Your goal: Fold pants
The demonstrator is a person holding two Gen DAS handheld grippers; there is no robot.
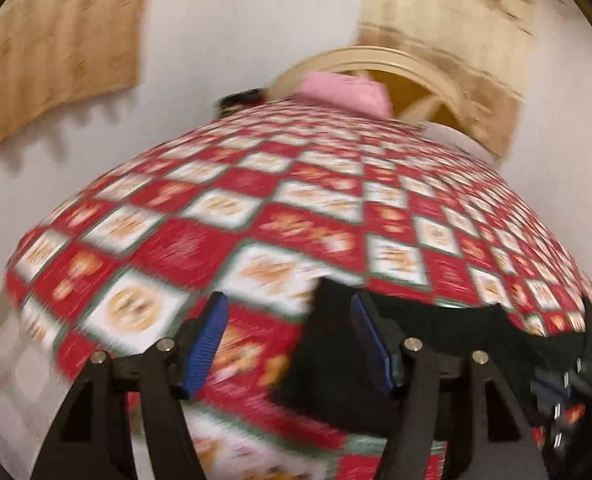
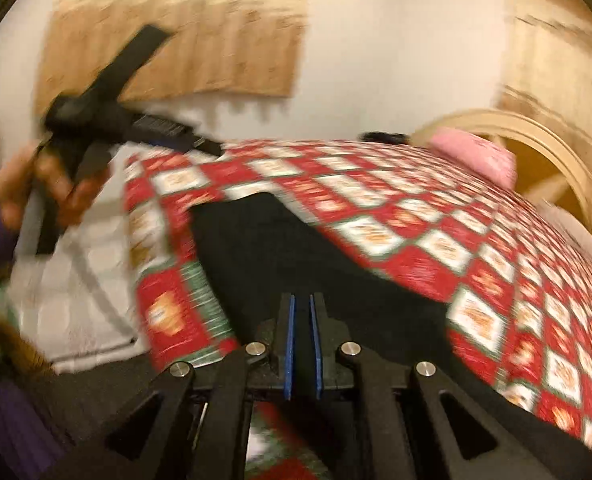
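Left claw (image 1: 291, 344) is spread wide with nothing pinched, sitting over the tablecloth (image 1: 255, 184) at the table's near edge. Right claw (image 2: 300, 344) is basically closed; can't tell if fabric's caught between the pads. Black pants (image 2: 296, 248) lie flat by the near edge, close to the table's left corner. Pink bundle (image 2: 476, 156) sits at the far edge.

A white wall (image 1: 223, 40) fills the back of both blurred views, hung with pale woven mats (image 2: 183, 40), one at the upper left and another at the upper right. A curved cream wooden chair back (image 1: 376, 60) stands by the far edge of the counter (image 1: 255, 208), which is covered in a red-and-white checked cloth. Pale tiled floor (image 2: 75, 280) shows at the lower left.
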